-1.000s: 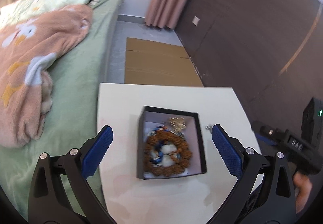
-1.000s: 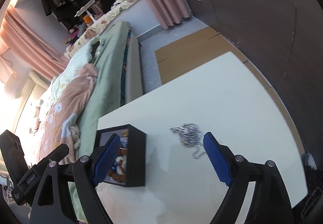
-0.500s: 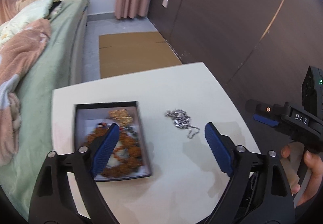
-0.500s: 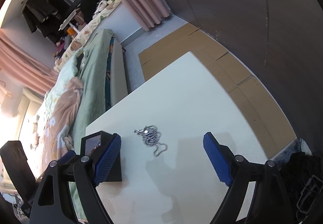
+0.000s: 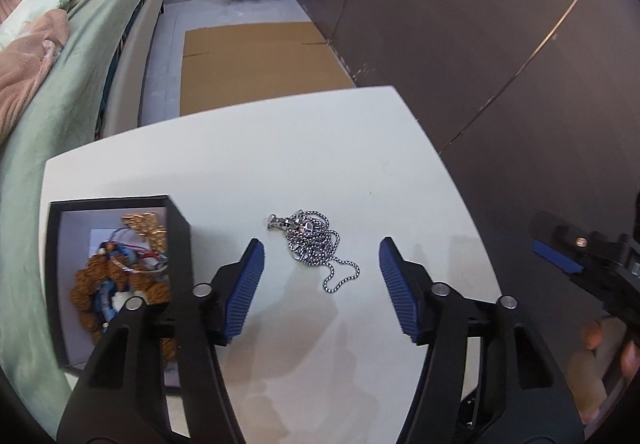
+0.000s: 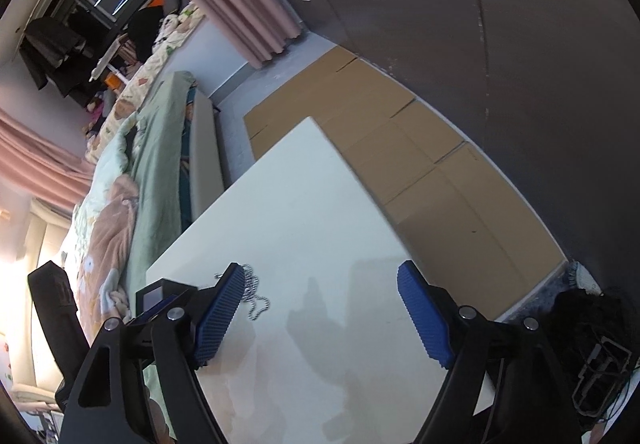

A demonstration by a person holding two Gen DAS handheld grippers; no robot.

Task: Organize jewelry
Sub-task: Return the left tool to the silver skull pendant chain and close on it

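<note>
A silver chain necklace (image 5: 314,242) lies in a heap on the white table (image 5: 288,148). My left gripper (image 5: 320,264) is open, hovering just before the chain, its blue pads either side. A black open box (image 5: 116,204) at the left holds a brown bead bracelet (image 5: 86,284), a gold piece (image 5: 146,226) and blue-red items. My right gripper (image 6: 320,296) is open and empty over the table; part of the chain (image 6: 256,300) shows beside its left finger, and the box (image 6: 154,294) peeks out behind it. The right gripper also shows in the left wrist view (image 5: 580,256).
A bed with a green sheet (image 5: 60,92) and a pink blanket (image 5: 28,44) runs along the table's left side. Flat cardboard (image 5: 252,60) lies on the floor beyond the table. A dark wall (image 5: 480,24) stands at the right. Black cables (image 6: 588,324) lie by the table's right edge.
My left gripper has swung right from over the box to face the chain and come closer. My right gripper has turned right, so chain and box slid to its left edge.
</note>
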